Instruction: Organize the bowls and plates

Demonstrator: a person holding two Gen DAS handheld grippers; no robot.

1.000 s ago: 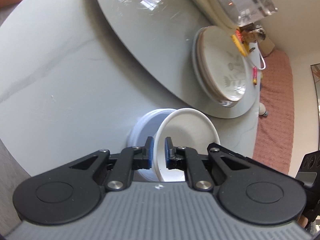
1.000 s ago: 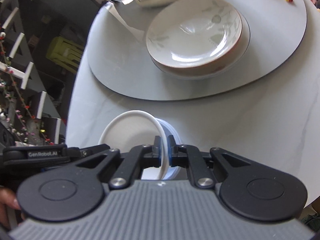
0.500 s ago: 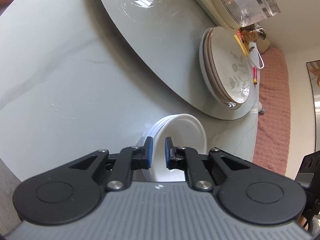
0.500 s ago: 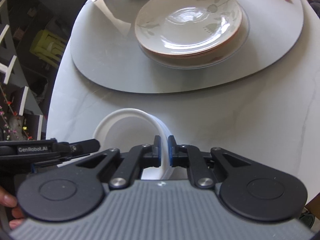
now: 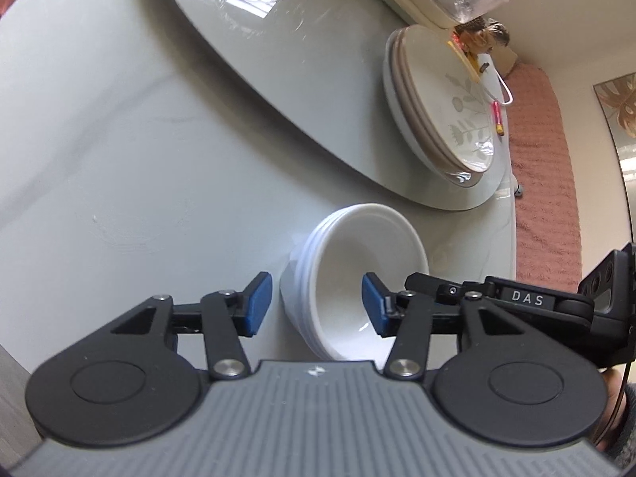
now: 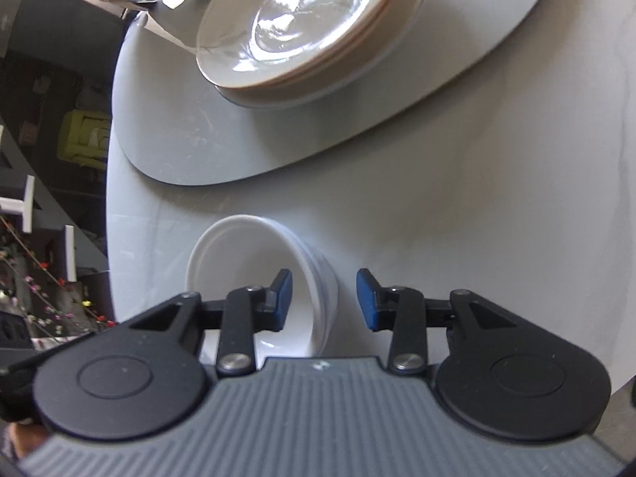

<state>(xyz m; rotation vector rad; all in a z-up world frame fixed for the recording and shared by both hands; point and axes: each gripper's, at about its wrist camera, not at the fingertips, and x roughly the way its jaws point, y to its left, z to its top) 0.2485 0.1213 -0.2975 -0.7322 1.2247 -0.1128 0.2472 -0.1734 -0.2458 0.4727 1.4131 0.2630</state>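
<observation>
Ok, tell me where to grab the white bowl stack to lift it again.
Take the white bowl stack by its rim wall, one pad inside and one outside, coming from above. The left tool and right tool already straddle opposite sides of the rim. The thin upright wall suits a pinch.

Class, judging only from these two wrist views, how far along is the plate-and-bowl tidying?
Done: white bowls nested on the table; patterned plates stacked on the turntable. In hand: nothing; left gripper and right gripper are open astride the bowls' rim. Left: withdrawing.
</observation>
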